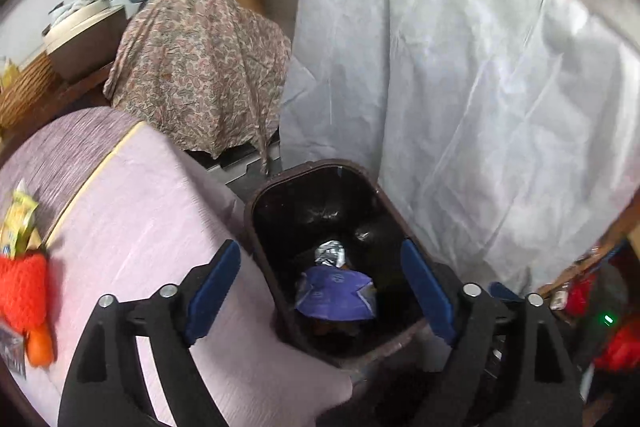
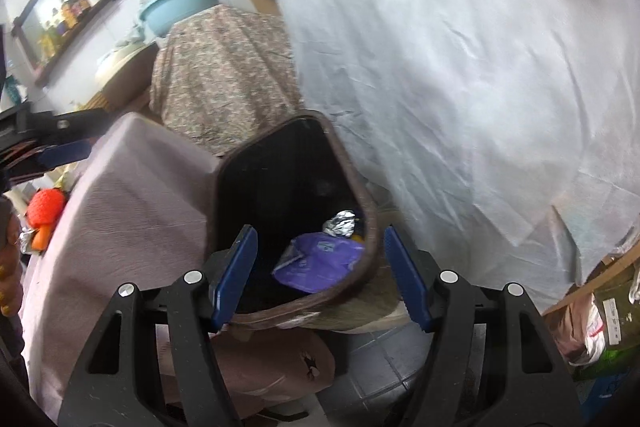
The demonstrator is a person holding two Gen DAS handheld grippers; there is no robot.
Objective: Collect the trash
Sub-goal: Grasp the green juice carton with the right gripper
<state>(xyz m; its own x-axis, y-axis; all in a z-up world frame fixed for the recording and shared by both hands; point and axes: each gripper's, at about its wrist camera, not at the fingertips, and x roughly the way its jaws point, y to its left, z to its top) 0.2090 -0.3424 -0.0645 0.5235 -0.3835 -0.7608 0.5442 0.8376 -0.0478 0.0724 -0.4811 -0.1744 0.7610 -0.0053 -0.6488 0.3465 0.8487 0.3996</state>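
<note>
crinkled foil and thin plastic are what the trash is made of here, and both look very light and soft. seen from the left wrist, the left gripper (image 1: 320, 287) hangs over the brown bin (image 1: 256, 211) with its jaws spread wide and nothing between them; a purple wrapper (image 1: 335, 291) lies at the bottom of the bin, touching a silver foil ball (image 1: 330, 253) just behind it. on the table with the pink cloth (image 1: 152, 211), at the left edge, a yellow packet (image 1: 18, 223) waits beside an orange knitted thing (image 1: 22, 293); it is probably the next piece to collect. such a packet would be thin and a little slippery, so it seems best to pinch it across a flat edge, not at the puffed middle, and only gently. seen from the right wrist, the right gripper (image 2: 320, 273) is also released and empty, its blue pads standing on both sides of the near rim of the bin (image 2: 372, 227). the purple wrapper (image 2: 320, 261) and the foil ball (image 2: 340, 223) are inside. a piece of foil (image 2: 25, 239) lies near the orange thing (image 2: 46, 207) at the far left; it would crush easily and weighs almost nothing, so any pinch should hold it.
</note>
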